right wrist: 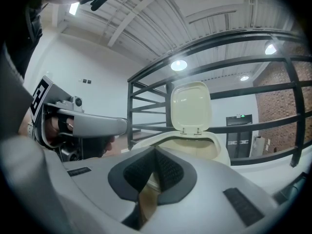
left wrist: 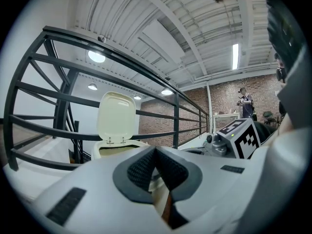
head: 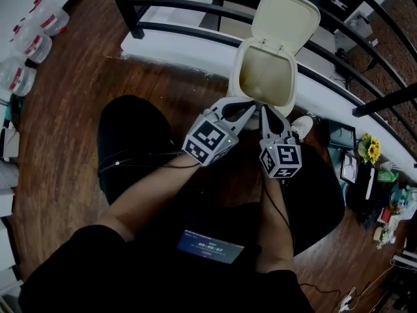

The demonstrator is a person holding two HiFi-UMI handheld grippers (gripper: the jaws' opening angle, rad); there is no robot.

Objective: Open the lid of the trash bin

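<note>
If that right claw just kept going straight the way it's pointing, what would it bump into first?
Most likely the front rim of the trash bin, just beyond the closed tips of the right claw. Its lid stands open behind. Depth is hard to judge.

The trash bin and its lid are cream; the left hand-held gripper and right hand-held gripper bear black-and-white squares.

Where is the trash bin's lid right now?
The lid stands raised at the top of the head view, right of centre, hinged on the far rim of the cream trash bin, in front of the black railing.
</note>
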